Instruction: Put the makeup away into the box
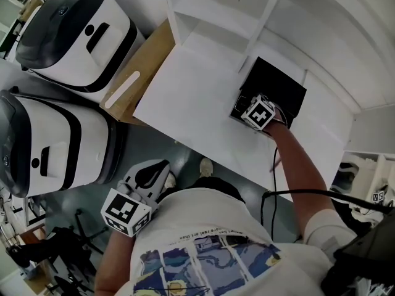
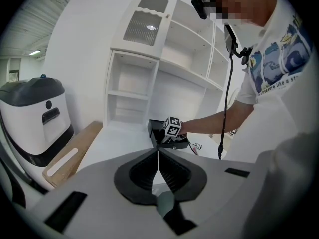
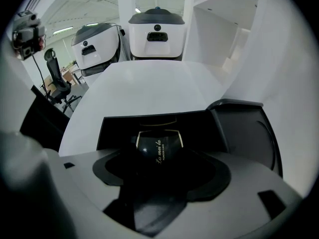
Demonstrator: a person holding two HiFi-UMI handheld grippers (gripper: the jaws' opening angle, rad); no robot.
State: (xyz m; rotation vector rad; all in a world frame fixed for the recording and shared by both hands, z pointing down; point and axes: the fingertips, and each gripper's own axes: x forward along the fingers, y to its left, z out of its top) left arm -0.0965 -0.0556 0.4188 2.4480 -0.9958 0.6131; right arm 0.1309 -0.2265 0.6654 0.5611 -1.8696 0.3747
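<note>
A black box (image 1: 276, 86) stands open at the back right of the white table (image 1: 185, 97), its lid (image 3: 249, 133) raised to the right. My right gripper (image 1: 256, 117) reaches into the box and is shut on a round black powder compact (image 3: 157, 148) with gold lettering, held low inside the box (image 3: 119, 126). My left gripper (image 1: 148, 184) hangs off the table's front edge by the person's body, jaws shut and nothing in them. From the left gripper (image 2: 158, 152) I see the box (image 2: 155, 127) and the right gripper's marker cube (image 2: 173, 126) far ahead.
White shelving (image 1: 247, 17) rises behind the table. Two large white and black machines (image 1: 74, 29) stand on the floor at left, beside a wooden board (image 1: 139, 73). A black cable (image 1: 274, 159) runs along the right arm. An office chair (image 3: 57, 83) stands farther off.
</note>
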